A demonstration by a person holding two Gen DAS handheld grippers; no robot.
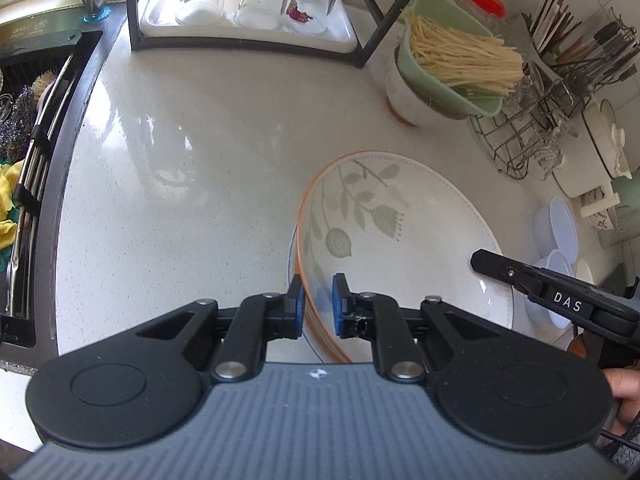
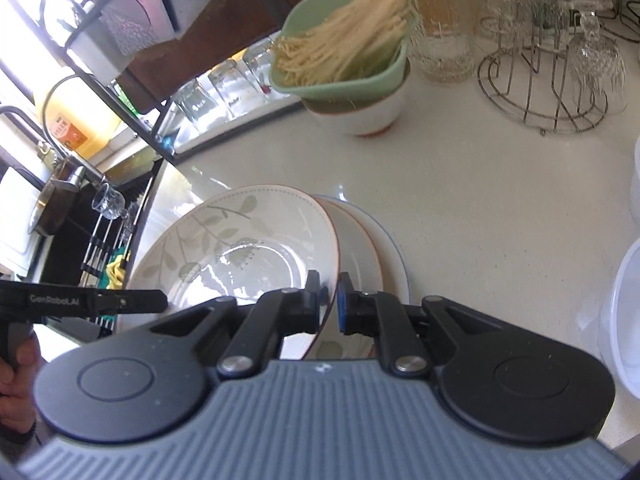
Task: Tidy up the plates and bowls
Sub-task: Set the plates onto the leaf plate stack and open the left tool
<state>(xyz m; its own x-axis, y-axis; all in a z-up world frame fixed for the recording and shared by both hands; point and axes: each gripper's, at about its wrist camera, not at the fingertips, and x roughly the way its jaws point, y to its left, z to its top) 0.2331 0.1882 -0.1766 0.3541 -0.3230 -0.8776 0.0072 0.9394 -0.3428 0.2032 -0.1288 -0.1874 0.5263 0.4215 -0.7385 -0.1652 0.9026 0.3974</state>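
A white plate with a green leaf pattern and an orange rim (image 1: pixel 400 232) hangs tilted just above a stack of plates on the counter. My left gripper (image 1: pixel 319 304) is shut on its left rim. My right gripper (image 2: pixel 330 300) is shut on the opposite rim of the leaf plate (image 2: pixel 240 248). Beneath it lie an orange-rimmed plate (image 2: pixel 356 248) and a blue-rimmed white plate (image 2: pixel 394 264). The right gripper's finger (image 1: pixel 500 270) shows at the plate's far edge in the left wrist view. In the right wrist view the left gripper's finger (image 2: pixel 136 300) shows at the left.
A sink (image 1: pixel 36 160) with scrubbers lies at the left. A dark rack holds a white tray of upturned glasses (image 1: pixel 248 12). A green strainer of noodles (image 1: pixel 452 64) sits on a white bowl. A wire glass rack (image 1: pixel 528 140) and plastic containers (image 1: pixel 560 232) stand right.
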